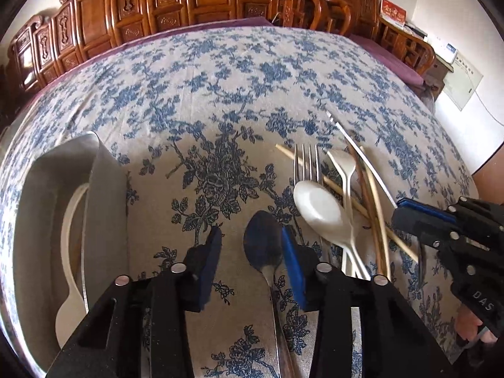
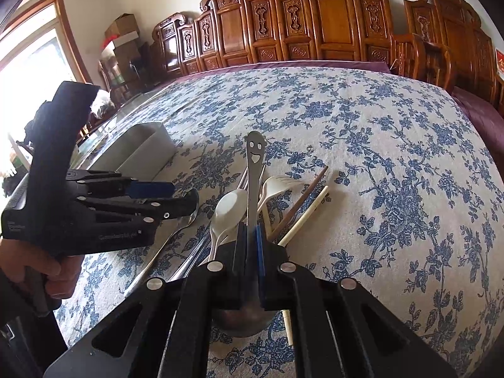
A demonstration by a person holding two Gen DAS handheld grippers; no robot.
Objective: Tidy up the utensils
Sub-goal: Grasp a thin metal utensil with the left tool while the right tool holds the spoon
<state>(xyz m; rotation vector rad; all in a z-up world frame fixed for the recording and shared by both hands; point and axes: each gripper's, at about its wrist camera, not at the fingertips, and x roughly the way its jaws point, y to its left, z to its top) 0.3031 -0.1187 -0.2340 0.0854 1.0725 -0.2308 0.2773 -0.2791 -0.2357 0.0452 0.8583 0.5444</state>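
Observation:
My left gripper (image 1: 252,258) is open, tilted down over the floral tablecloth. A dark metal spoon (image 1: 263,245) lies between its jaws, close against the right pad and clear of the left pad. My right gripper (image 2: 250,242) is shut on a metal spoon with a smiley-face handle (image 2: 255,157). Its bowl shows under the fingers. A pile beside it holds a metal fork (image 1: 307,163), a white plastic spoon (image 1: 318,204), a white plastic fork (image 2: 277,182) and chopsticks (image 2: 305,198). A white organizer tray (image 1: 100,170) at the left holds a white spoon (image 1: 67,252).
The tablecloth (image 1: 220,88) stretches bare toward the far edge, with carved wooden chairs (image 1: 157,3) behind it. A person's hand (image 2: 60,271) holds the left gripper (image 2: 186,193); the right gripper (image 1: 398,209) comes in from the right edge. Boxes (image 2: 123,34) are stacked near a window.

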